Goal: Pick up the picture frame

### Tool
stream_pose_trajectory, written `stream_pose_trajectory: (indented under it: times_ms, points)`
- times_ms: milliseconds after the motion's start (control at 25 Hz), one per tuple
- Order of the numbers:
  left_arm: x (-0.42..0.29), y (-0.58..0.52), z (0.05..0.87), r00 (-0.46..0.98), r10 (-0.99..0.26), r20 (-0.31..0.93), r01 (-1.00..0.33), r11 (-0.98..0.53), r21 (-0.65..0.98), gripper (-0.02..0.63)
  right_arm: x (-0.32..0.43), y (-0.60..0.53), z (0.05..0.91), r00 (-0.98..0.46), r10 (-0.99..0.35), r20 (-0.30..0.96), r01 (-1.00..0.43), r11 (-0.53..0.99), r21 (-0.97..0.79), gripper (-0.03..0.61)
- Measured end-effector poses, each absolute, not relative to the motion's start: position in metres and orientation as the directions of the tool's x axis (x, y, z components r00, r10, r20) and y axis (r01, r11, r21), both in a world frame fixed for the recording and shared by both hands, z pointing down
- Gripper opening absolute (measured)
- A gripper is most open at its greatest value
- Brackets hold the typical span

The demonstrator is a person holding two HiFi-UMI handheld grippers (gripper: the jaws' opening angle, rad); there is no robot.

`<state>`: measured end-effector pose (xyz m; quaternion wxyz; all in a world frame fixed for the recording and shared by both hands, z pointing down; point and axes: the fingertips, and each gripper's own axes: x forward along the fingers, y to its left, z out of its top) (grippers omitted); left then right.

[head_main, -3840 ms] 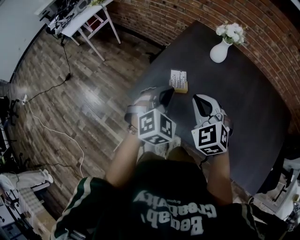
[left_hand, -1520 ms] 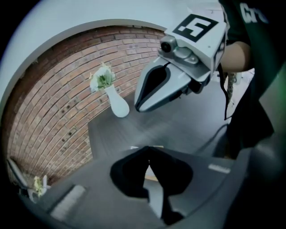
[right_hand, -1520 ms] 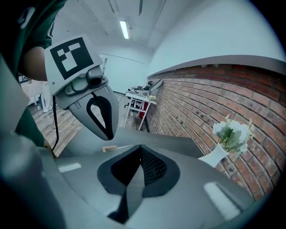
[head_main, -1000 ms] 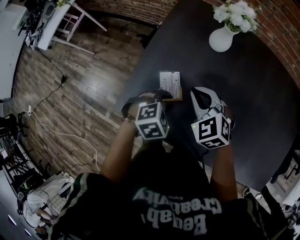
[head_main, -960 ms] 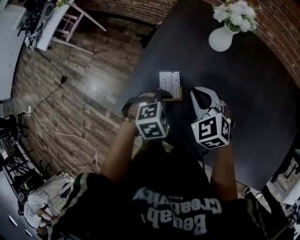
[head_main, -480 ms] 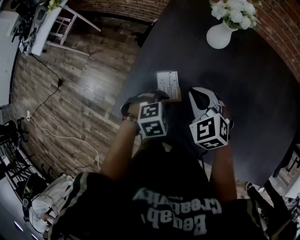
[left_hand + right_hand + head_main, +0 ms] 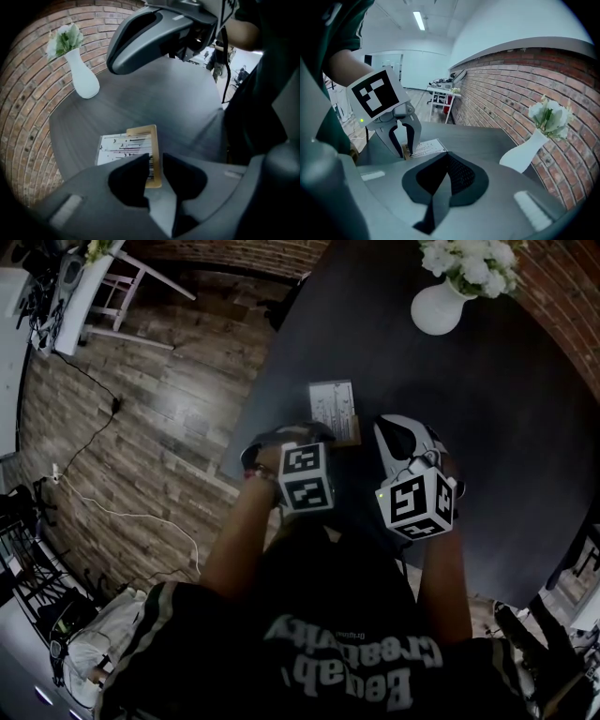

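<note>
- On dark counter [image 7: 506, 409]: spotting picture frame [image 7: 333, 409] lying flat near edge.
- Seeing left hand-held gripper [image 7: 154, 161] just closing, jaws apart astride wooden border, not gripping yet.
- Finding right hand-held gripper [image 7: 446, 161] pinched together, empty.
- Judging frame light, stiff, face fragile; favouring wooden border for grip.

The dark worktop [image 7: 487, 427] is carrying a picture frame [image 7: 335, 409], lying flat under the left tool [image 7: 315, 433], and a white vase [image 7: 439, 307] standing well beyond it.

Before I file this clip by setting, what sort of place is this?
Likely an indoor loft-style studio or workroom: brick wall, plank floor, and a dark table with a vase.
</note>
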<state>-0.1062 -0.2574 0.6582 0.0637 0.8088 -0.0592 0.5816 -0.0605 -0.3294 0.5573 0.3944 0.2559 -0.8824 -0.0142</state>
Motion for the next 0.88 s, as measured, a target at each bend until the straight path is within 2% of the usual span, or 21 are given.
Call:
stream_pose_trajectory:
  times_ms: [280,400,880]
  points:
    - [-0.106,-0.259,0.664,0.285,-0.019,0.958,-0.158,-0.987,0.028,0.072,-0.059,-0.33,0.559,-0.556,-0.465,0.689,-0.447,0.866,0.224,0.006]
    - [-0.104,-0.267,0.665,0.253,-0.074,0.965,-0.145,-0.989,-0.038,0.044,-0.058,-0.333,0.561,-0.558,-0.466,0.687,-0.447,0.866,0.224,0.006]
    - [-0.111,-0.284,0.655,0.207,-0.206,0.956,-0.125,-0.975,-0.183,0.043,-0.059,-0.331,0.561,-0.56,-0.47,0.682,-0.448,0.865,0.227,0.006]
